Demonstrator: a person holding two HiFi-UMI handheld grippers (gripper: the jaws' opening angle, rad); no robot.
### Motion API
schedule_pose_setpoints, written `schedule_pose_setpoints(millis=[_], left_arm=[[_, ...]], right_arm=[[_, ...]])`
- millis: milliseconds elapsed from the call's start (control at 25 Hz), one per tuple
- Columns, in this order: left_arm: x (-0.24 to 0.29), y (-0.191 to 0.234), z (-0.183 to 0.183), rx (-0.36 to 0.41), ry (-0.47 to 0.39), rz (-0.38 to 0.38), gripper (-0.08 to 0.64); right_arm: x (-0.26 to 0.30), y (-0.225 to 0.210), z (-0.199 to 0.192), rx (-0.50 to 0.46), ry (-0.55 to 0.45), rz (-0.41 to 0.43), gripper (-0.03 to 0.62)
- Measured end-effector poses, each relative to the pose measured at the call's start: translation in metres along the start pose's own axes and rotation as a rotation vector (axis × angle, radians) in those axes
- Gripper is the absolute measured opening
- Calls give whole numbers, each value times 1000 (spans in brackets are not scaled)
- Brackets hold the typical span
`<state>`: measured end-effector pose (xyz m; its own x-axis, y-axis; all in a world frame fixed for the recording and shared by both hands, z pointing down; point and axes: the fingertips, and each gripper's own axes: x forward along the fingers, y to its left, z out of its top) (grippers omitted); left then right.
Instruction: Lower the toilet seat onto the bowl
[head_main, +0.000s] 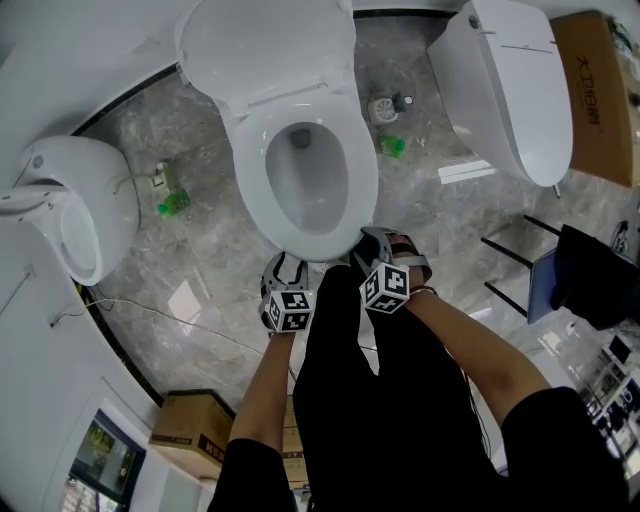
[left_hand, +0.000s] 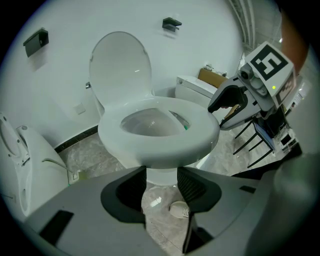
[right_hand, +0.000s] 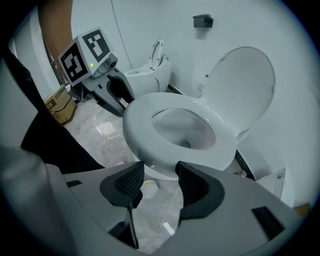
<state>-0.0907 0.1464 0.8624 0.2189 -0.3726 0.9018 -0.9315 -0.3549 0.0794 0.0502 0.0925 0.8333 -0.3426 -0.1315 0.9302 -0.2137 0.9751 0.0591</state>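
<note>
The white toilet seat (head_main: 245, 150) lies flat on the bowl, and its lid (head_main: 265, 45) stands raised against the wall behind. The left gripper view shows the seat (left_hand: 155, 142) just ahead and the lid (left_hand: 120, 65) upright; in the right gripper view the seat (right_hand: 145, 130) and the lid (right_hand: 245, 80) look the same. My left gripper (head_main: 285, 262) (left_hand: 161, 182) hangs open at the bowl's front left, with only floor between its pads. My right gripper (head_main: 378, 240) (right_hand: 160, 180) is open too, near the bowl's front rim, touching nothing.
Another toilet (head_main: 70, 205) stands at the left and a third (head_main: 510, 80) at the upper right. Green bottles (head_main: 173, 203) (head_main: 392, 146) lie on the grey marble floor. Cardboard boxes (head_main: 590, 90) (head_main: 190, 430) and a black-legged rack (head_main: 520, 255) flank the space. The person's black trousers (head_main: 380, 400) fill the foreground.
</note>
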Motion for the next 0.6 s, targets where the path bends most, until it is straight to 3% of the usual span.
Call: schedule_pose_setpoints(millis=[400, 600], left_arm=[[22, -4, -20, -53, 39, -26, 180], [31, -8, -27, -63, 47, 2, 162]], right_arm=[[21, 9, -9, 27, 21, -2, 224], [29, 13, -15, 53, 12, 7, 224]])
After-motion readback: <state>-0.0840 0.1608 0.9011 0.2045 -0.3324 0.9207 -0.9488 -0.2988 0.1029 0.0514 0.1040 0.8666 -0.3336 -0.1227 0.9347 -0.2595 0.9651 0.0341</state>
